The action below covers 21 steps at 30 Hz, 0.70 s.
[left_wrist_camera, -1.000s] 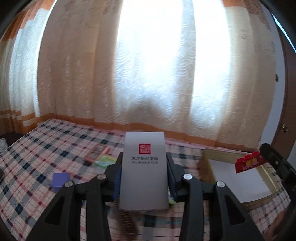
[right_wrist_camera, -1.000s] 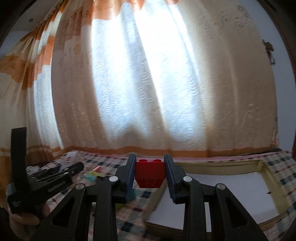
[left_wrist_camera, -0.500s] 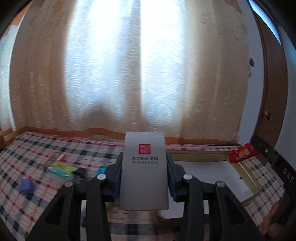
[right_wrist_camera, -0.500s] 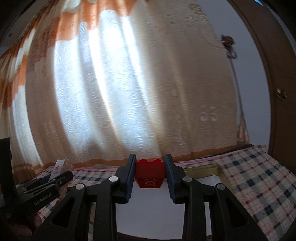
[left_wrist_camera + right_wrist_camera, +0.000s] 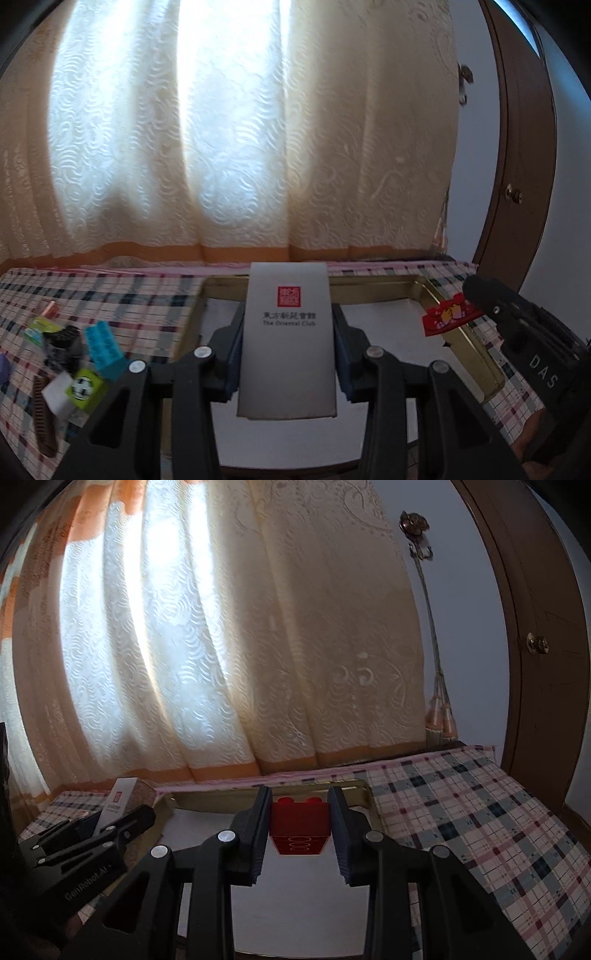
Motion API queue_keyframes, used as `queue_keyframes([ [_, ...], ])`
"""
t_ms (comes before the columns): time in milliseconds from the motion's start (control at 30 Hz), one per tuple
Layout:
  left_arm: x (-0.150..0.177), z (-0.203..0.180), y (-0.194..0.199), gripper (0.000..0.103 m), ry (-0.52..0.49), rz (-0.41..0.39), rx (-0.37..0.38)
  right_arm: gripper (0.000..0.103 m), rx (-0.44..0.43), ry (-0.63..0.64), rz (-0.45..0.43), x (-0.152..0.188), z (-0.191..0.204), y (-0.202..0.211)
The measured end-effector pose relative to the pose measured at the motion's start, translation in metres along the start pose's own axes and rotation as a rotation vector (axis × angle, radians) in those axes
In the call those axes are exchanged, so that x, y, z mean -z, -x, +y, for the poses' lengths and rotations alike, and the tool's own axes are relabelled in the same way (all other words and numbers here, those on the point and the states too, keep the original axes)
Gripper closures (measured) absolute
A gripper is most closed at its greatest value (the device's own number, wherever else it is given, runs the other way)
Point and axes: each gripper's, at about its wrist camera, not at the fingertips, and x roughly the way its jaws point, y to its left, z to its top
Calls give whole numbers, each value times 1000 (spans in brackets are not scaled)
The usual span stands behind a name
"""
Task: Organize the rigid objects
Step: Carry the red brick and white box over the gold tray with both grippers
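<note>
Both grippers swung over tray (image 5: 476,343) — grey box (image 5: 288,343) upright (long axis vertical).

The grey box (image 5: 288,339) reads "The Oriental Club" under a red seal; the right gripper (image 5: 476,291) body reads "DAS"; the left gripper (image 5: 147,814) body reads "GenRobot.AI".

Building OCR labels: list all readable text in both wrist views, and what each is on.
"The Oriental Club": flat grey card box clamped in the left gripper; the line of characters above it and the red seal are too small to read.
"DAS": black body of the right gripper, rest cut off.
"GenRobot.AI": left gripper's body, right wrist view.
</note>
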Motion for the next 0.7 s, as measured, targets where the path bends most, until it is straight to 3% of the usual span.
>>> queue_keyframes([
  [700,17,-28,-31,63,-108,58,-28,69,64,16,150,18,-4,-24],
])
